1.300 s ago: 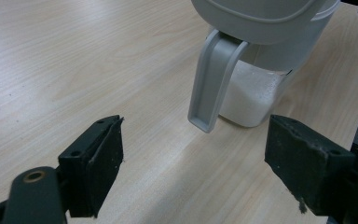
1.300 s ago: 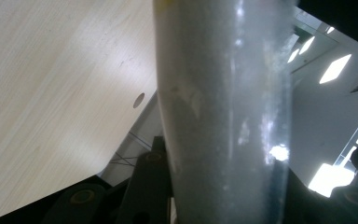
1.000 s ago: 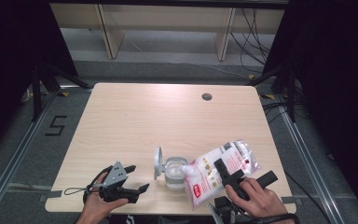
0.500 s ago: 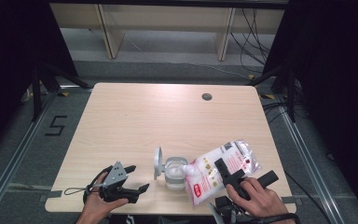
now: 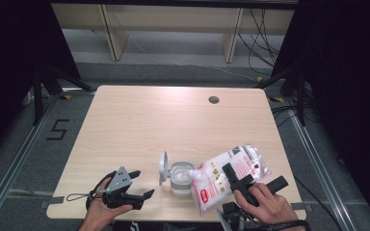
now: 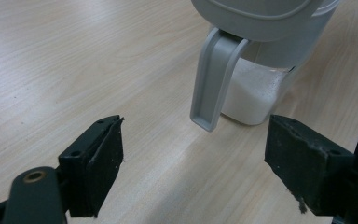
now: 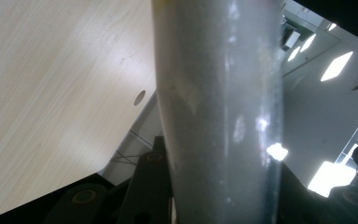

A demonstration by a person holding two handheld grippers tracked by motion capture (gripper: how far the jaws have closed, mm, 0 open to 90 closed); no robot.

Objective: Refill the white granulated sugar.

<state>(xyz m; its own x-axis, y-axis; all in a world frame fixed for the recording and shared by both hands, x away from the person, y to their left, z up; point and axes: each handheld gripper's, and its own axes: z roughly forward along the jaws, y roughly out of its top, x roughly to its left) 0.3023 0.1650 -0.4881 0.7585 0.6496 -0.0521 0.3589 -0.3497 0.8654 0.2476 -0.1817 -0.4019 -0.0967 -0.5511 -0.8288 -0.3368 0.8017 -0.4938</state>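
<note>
your right gripper [image 5: 235,179] has its jaws pressed on a plastic bag [image 5: 229,174], one on each side, and the bag is full of a white grainy stuff. in the right gripper view the bag [image 7: 219,107] rises as a pale, misted column between the two black jaws. the bag is tilted down to the left, so that its white spout corner [image 5: 196,174] sits at the rim of a clear jar [image 5: 180,177].

the jar stands on the near part of the table [image 5: 173,120], just left of the bag, and its grey lid [image 5: 163,168] is flipped up on the left side. in the left gripper view the jar [image 6: 254,91] holds a low layer of white grains at the bottom, and the lid's grey tab [image 6: 212,79] hangs down in front of it.

your left gripper [image 5: 137,185] rests near the table's near edge, left of the jar and apart from it. its jaws stand wide open with nothing between them but bare wood.

a small dark round hole [image 5: 214,100] lies in the far right part of the table.
</note>
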